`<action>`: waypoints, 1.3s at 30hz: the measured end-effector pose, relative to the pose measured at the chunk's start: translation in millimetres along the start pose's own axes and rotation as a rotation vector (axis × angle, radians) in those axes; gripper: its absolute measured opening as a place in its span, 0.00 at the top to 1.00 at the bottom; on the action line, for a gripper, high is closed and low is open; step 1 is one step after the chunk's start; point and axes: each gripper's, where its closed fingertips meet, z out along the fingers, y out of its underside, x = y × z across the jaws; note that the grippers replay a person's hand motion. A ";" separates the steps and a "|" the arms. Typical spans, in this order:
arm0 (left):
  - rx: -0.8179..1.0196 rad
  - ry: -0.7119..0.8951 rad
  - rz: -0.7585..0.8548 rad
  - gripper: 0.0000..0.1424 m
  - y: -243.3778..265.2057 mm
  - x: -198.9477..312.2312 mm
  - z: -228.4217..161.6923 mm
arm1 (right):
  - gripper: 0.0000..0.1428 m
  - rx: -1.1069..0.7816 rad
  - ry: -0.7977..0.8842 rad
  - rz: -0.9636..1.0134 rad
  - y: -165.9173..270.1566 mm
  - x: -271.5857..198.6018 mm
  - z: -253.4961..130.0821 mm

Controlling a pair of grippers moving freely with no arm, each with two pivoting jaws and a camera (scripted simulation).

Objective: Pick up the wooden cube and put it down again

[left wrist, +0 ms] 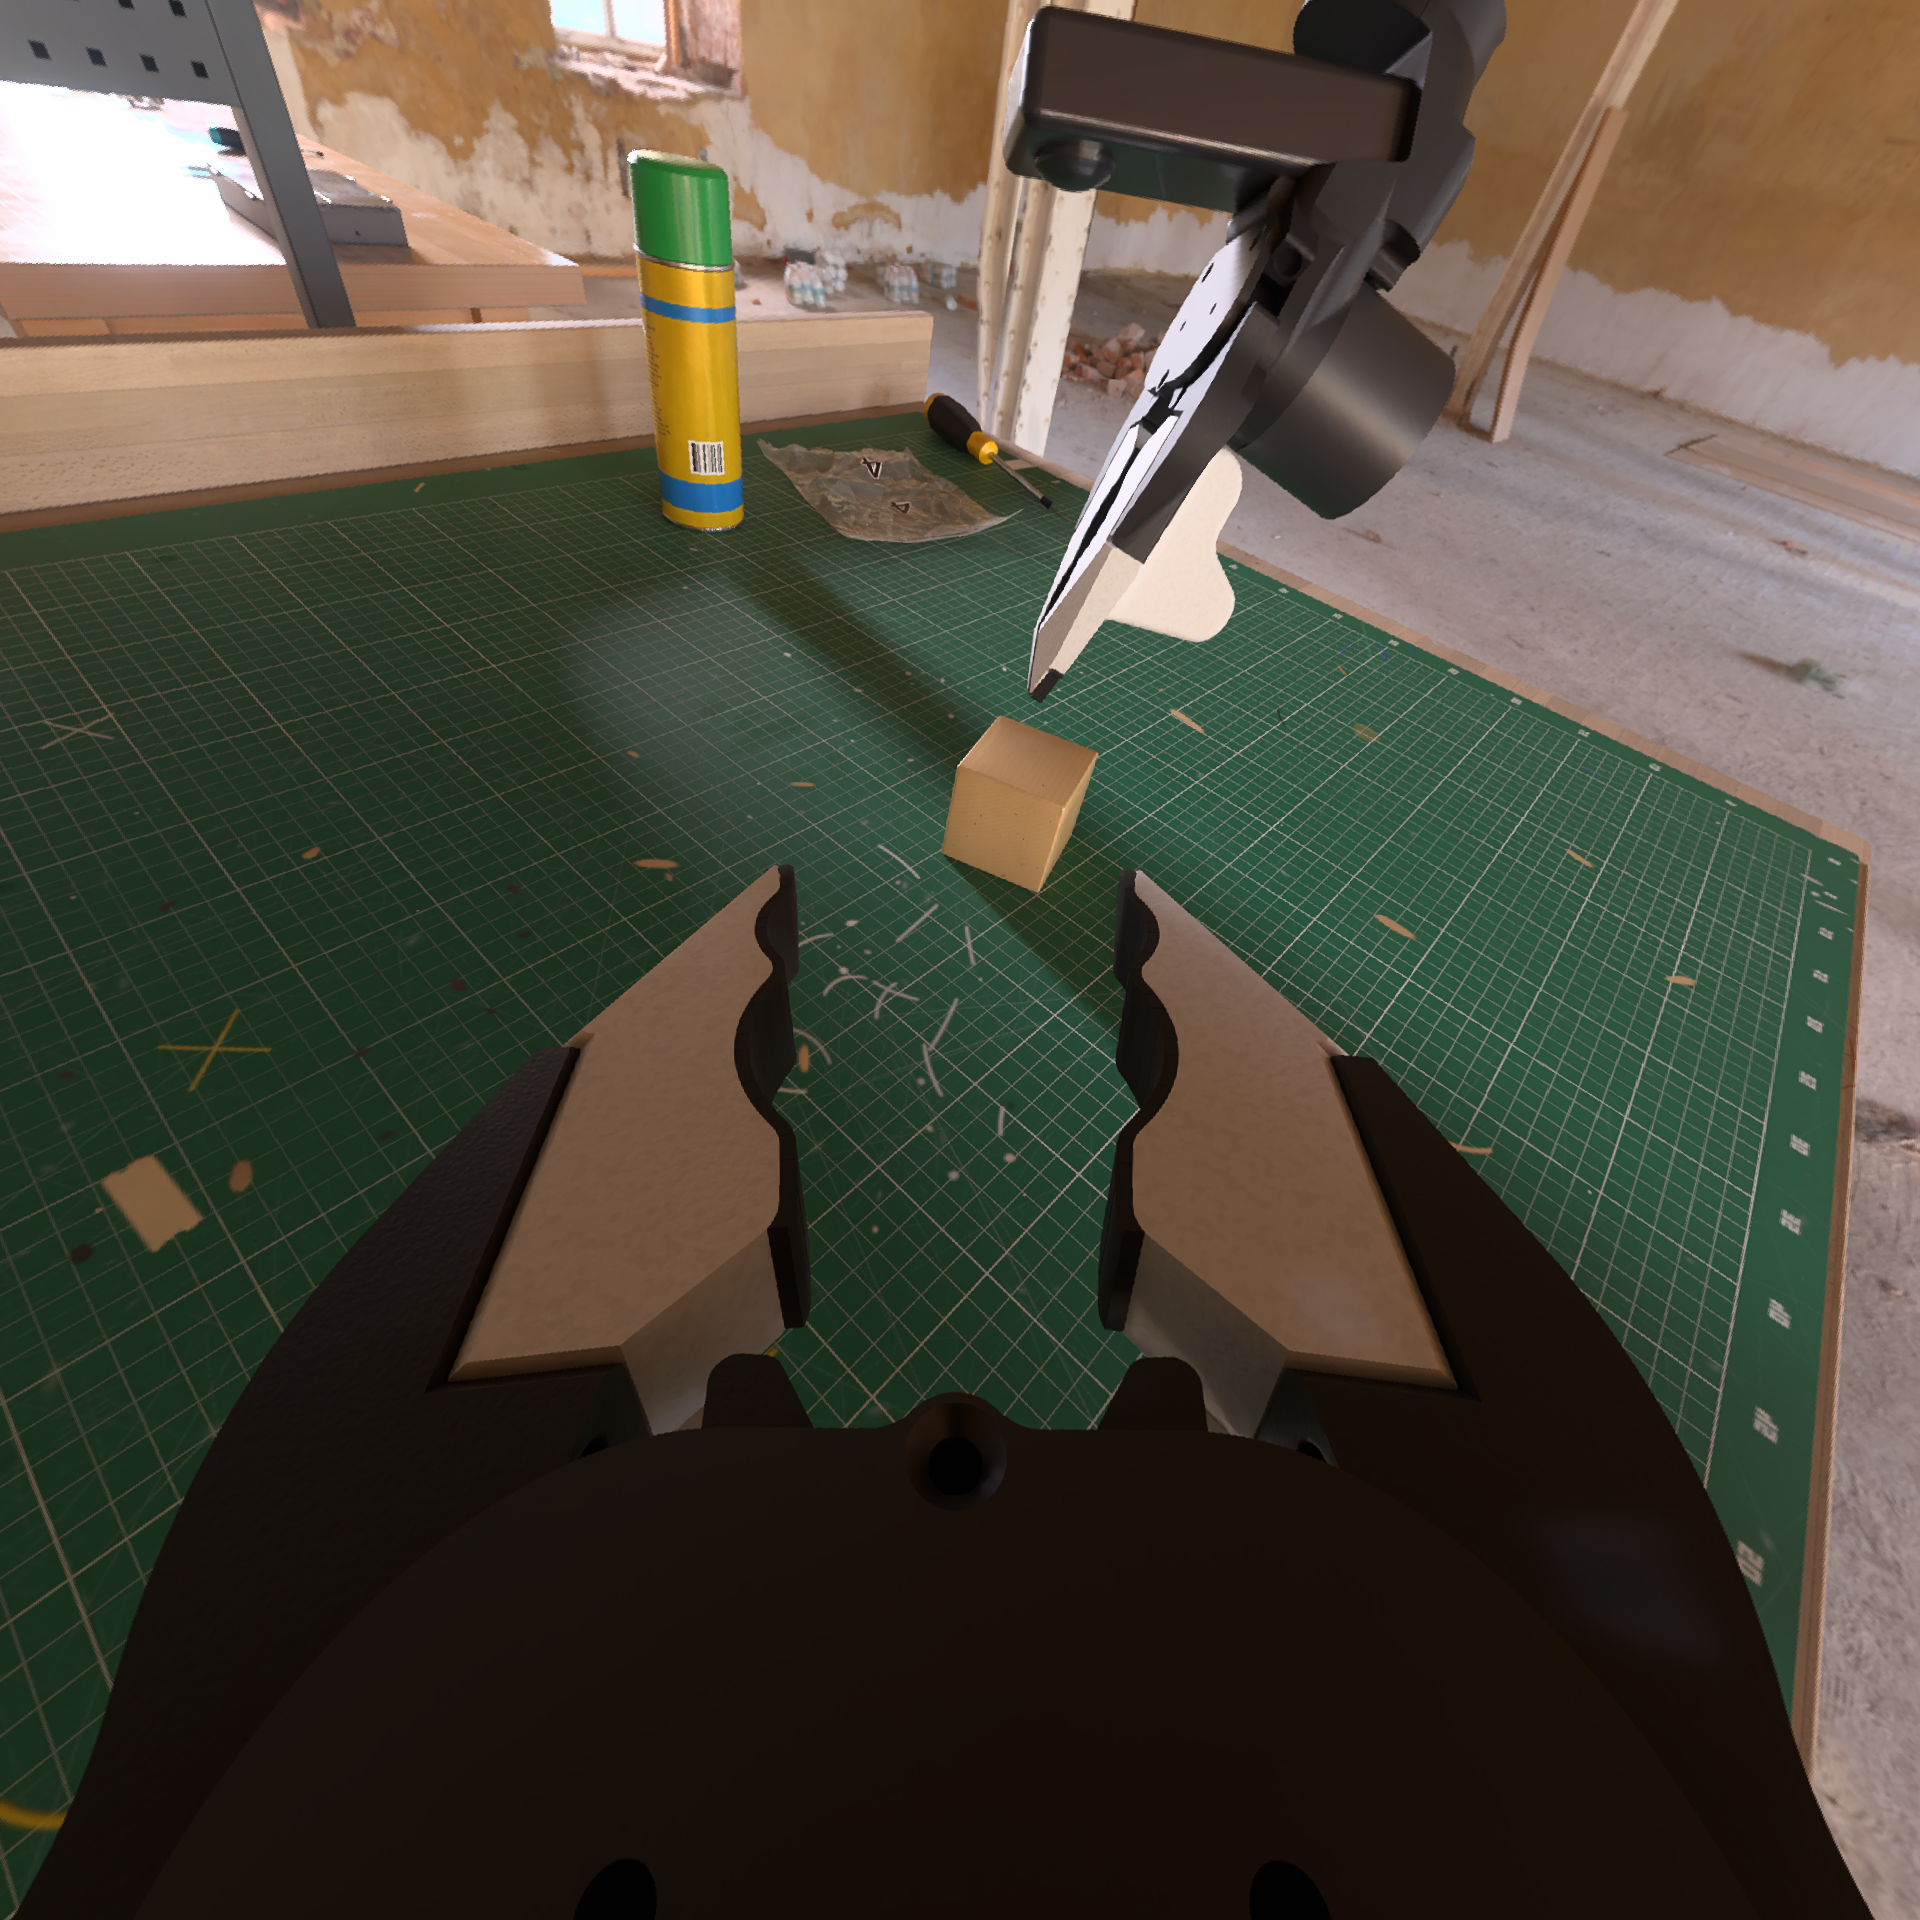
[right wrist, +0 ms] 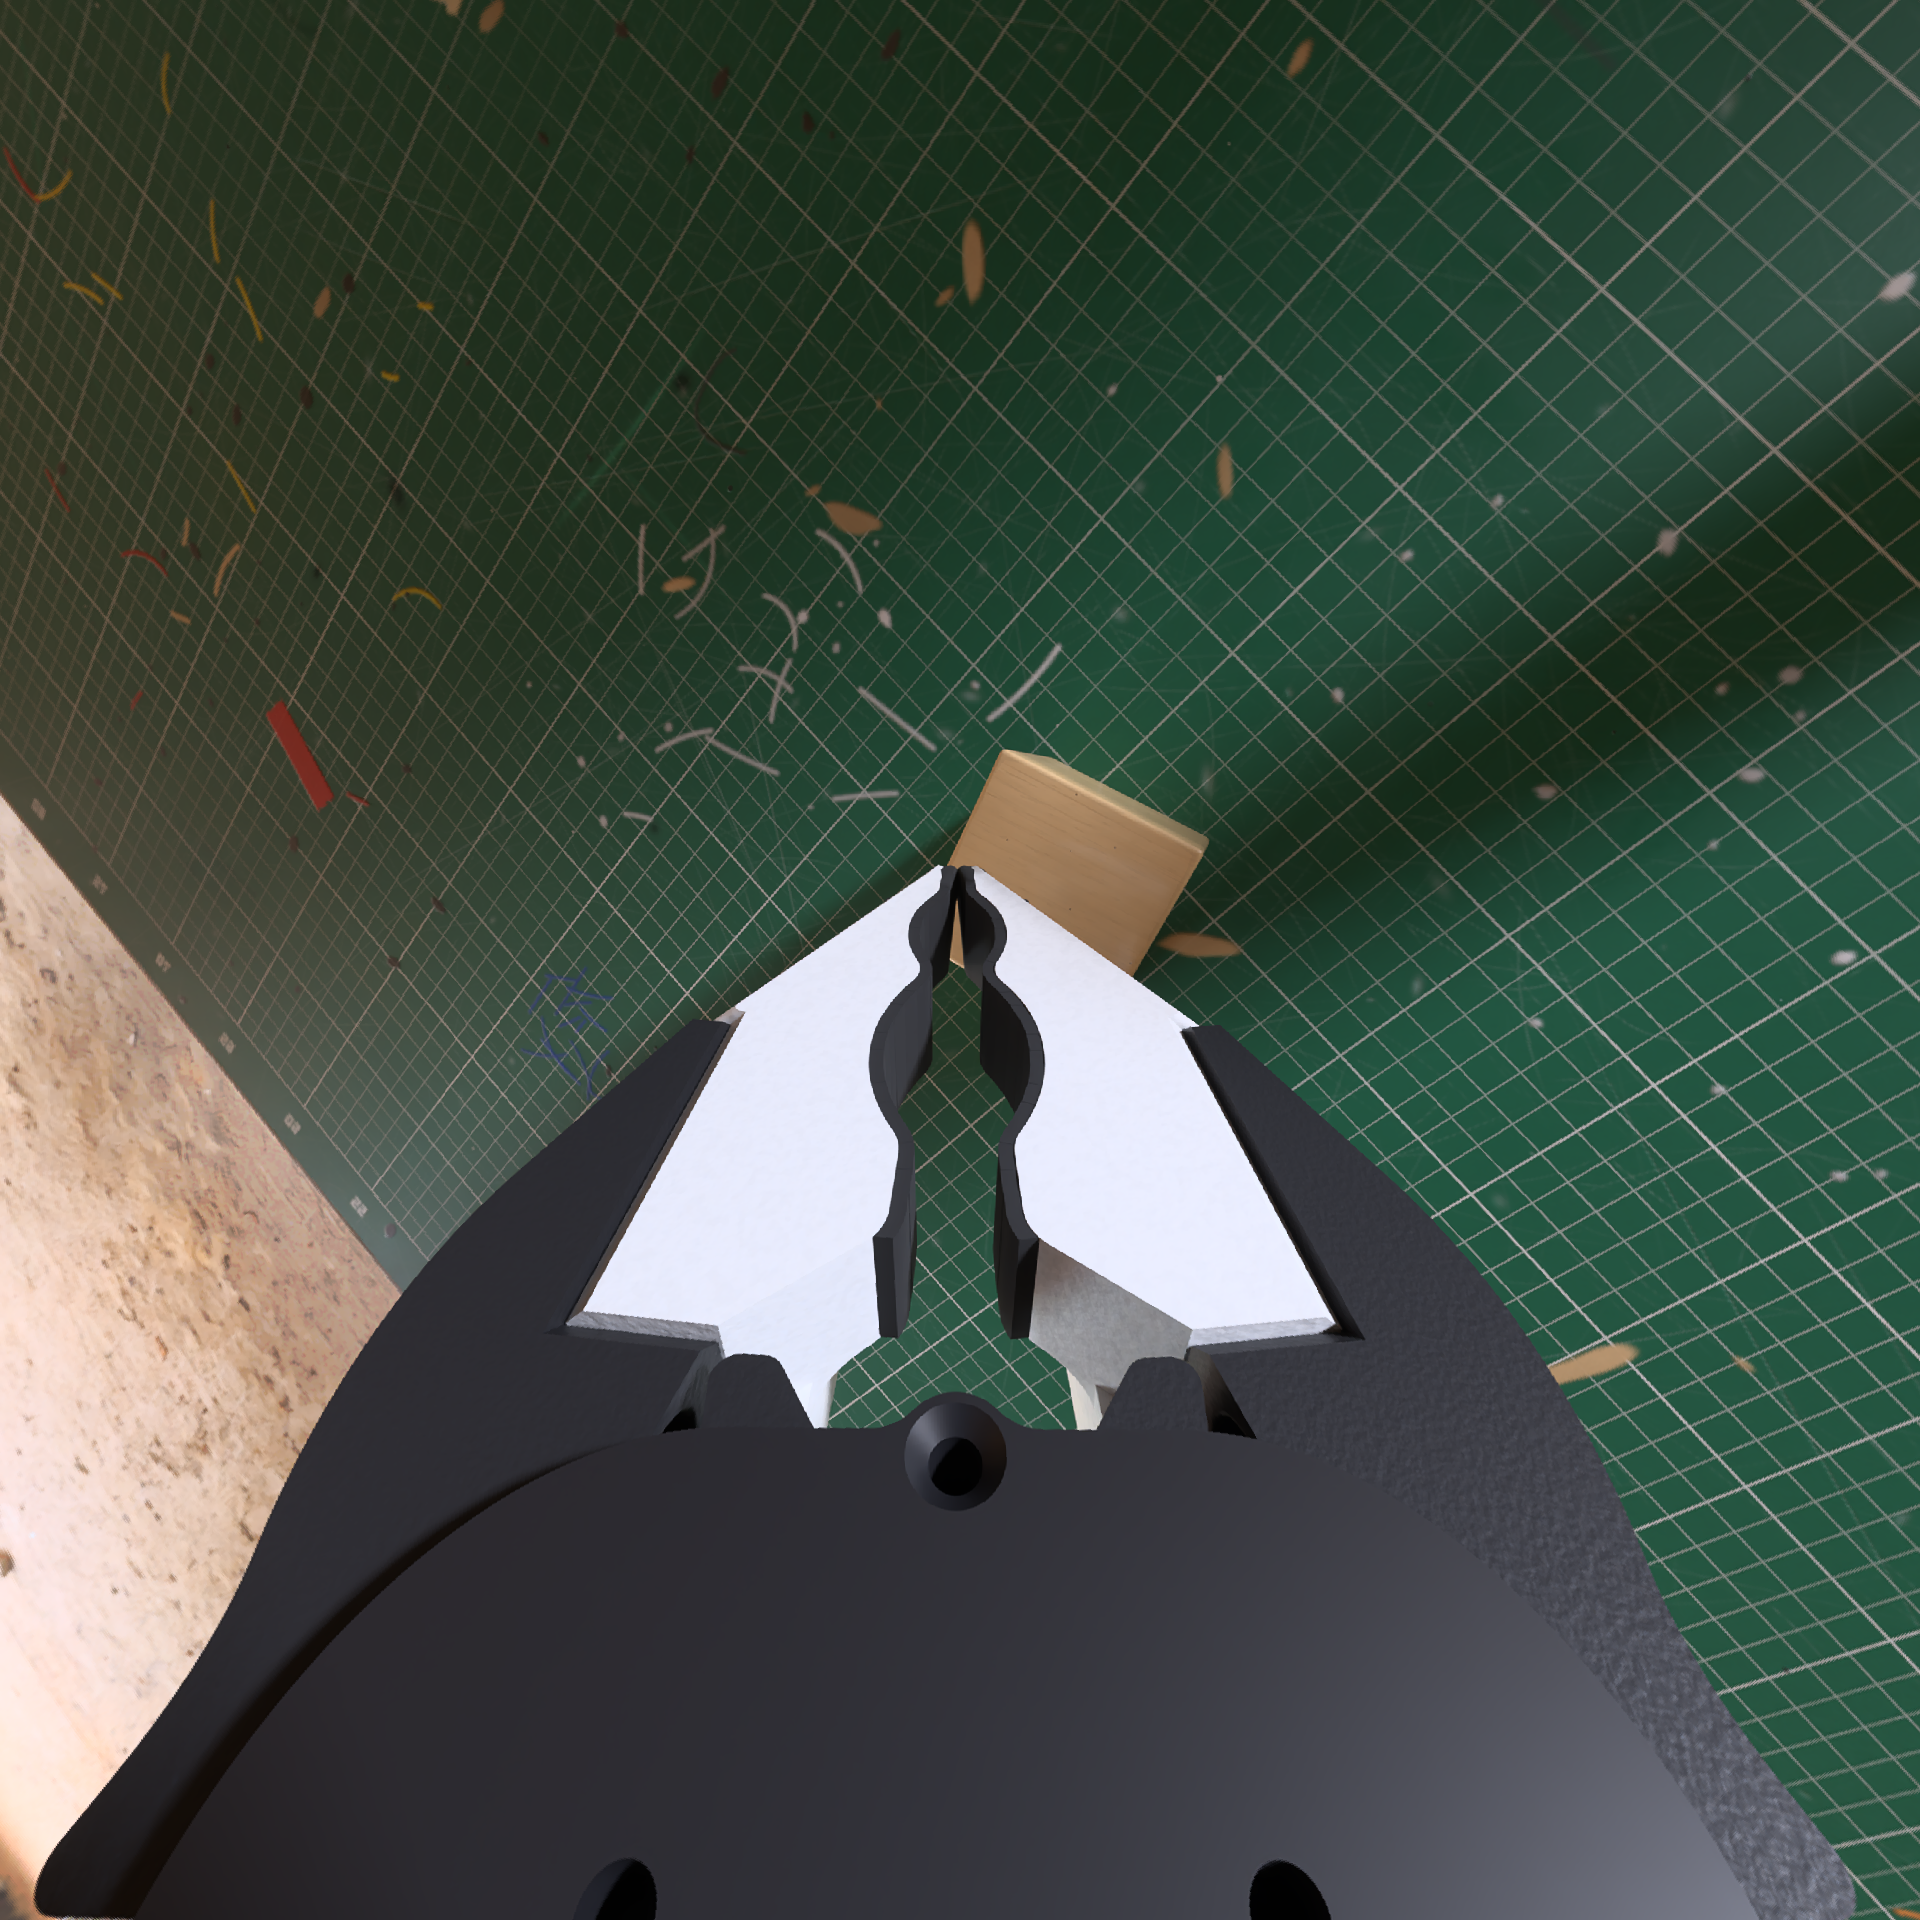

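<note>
The wooden cube sits on the green tabletop, just ahead of the wide-spread left claw; the right claw, pinched together, hovers above it. Likely light and rigid: grip two opposite flat faces

Daylight enters from the window at upper left, overexposing the workbench below it. Soft diagonal shadows cross the green cutting mat. Focus sharp throughout. Wide-angle bending is evident toward frame edges in both views.
</note>
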 end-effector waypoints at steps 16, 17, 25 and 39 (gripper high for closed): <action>-0.034 0.066 0.080 0.56 -7.3 -1.0 28.5 | 0.44 0.287 -0.087 -0.704 35.2 31.4 -67.7; -0.033 0.067 0.093 0.56 -11.1 -3.9 31.8 | 0.41 0.267 -0.069 -0.776 36.3 32.0 -65.7; -0.059 0.062 0.210 0.56 -34.1 -46.4 63.9 | 0.35 -0.063 -0.050 -1.066 28.0 30.7 -20.0; 0.005 0.032 0.207 0.57 -13.1 -69.6 58.3 | 0.39 -0.367 -0.083 -1.155 28.1 29.8 40.5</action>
